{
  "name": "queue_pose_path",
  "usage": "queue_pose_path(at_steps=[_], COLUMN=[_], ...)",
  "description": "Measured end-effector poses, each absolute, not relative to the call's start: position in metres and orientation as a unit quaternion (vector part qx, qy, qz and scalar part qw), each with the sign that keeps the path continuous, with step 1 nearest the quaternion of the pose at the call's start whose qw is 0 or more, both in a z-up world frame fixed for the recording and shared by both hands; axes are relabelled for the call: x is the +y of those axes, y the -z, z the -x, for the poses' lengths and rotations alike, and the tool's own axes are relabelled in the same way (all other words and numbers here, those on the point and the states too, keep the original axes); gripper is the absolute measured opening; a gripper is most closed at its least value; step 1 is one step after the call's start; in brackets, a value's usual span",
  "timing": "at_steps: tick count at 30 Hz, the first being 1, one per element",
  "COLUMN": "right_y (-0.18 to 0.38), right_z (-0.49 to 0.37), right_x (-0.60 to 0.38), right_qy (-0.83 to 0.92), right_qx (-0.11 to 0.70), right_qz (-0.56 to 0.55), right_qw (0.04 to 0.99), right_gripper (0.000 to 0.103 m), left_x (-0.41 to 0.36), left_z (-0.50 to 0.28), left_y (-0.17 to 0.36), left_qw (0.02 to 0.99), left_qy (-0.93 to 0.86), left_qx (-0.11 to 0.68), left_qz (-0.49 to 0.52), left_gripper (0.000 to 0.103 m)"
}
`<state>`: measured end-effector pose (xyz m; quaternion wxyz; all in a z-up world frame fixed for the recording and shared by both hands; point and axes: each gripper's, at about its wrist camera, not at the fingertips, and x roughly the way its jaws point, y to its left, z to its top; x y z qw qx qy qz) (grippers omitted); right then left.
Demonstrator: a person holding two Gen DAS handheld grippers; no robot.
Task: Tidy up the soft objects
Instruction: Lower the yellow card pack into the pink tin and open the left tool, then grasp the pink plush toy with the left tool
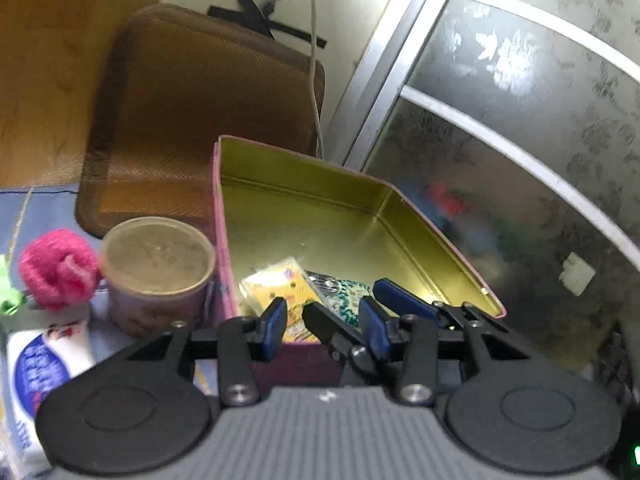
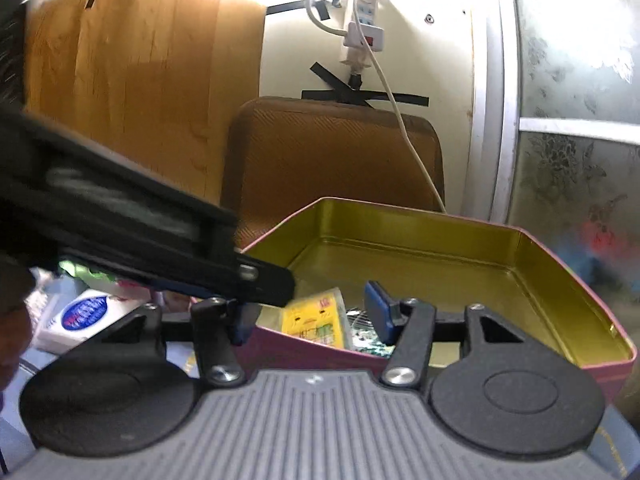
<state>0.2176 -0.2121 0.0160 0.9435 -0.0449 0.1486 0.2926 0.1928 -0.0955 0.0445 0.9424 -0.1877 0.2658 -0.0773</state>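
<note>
A: While hovering at the near wall of the pink tin, carrying nothing. Reading left gripper as part-spread, pads clear of everything. Only a black finger of the other tool crossing the gap in the left view.

B: And right gripper?

A: Spread wide, empty too. Both aimed into the tin's near corner, crowding each other.

B: Why the tin there?

A: Presumably serving as the collection bin. Open-topped, gold inside up, parked just beside the loose stuff for short trips.

B: Count inside?

A: Two. Yellow packet and green-patterned packet, touching, lying by the near wall.

B: Outside?

A: One pink fluffy scrunchie, one white-and-blue tissue pack, one scrap of something green, too cut off to name. All on the blue cloth left of the tin. Also one lidded cup, touching the tin wall or just beside it, can't tell which. Hard, so probably not part of the sort.

B: Next?

A: Guessing scrunchie. Squashy, so needs a deep pinch.
</note>
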Motion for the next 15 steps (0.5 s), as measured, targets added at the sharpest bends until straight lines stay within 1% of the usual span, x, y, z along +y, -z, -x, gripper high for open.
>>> queue_pose_path(at_steps=[1,5,6,7,9,10,15], right_y=[-0.017,-0.023,-0.027,-0.031,-0.037,-0.040,-0.042], right_z=[-0.216,-0.206,-0.205,-0.203,-0.201,-0.201,-0.210], right_x=[-0.213,-0.207,-0.203,-0.197,-0.180,-0.169,-0.102], right_qy=[-0.299,-0.313,-0.322,-0.336,-0.370,-0.387,-0.432], right_qx=[0.150,0.135,0.132,0.131,0.139,0.145,0.162], right_qz=[0.039,0.041,0.042,0.045,0.059,0.068,0.149], right_qw=[0.942,0.939,0.937,0.932,0.917,0.908,0.874], right_gripper=[0.061,0.060,0.057,0.051,0.041,0.039,0.038], left_x=[-0.088,-0.052,-0.042,-0.034,-0.017,-0.010,0.008], left_z=[-0.181,-0.133,-0.120,-0.109,-0.086,-0.078,-0.052], left_y=[-0.045,-0.039,-0.036,-0.032,-0.022,-0.017,0.004], left_qw=[0.944,0.949,0.949,0.950,0.953,0.953,0.951], left_qy=[0.077,0.042,0.027,0.012,-0.026,-0.038,-0.062], left_qx=[0.256,0.237,0.235,0.233,0.230,0.229,0.223], left_qz=[0.193,0.205,0.206,0.205,0.197,0.195,0.202], left_gripper=[0.044,0.044,0.044,0.044,0.044,0.044,0.044])
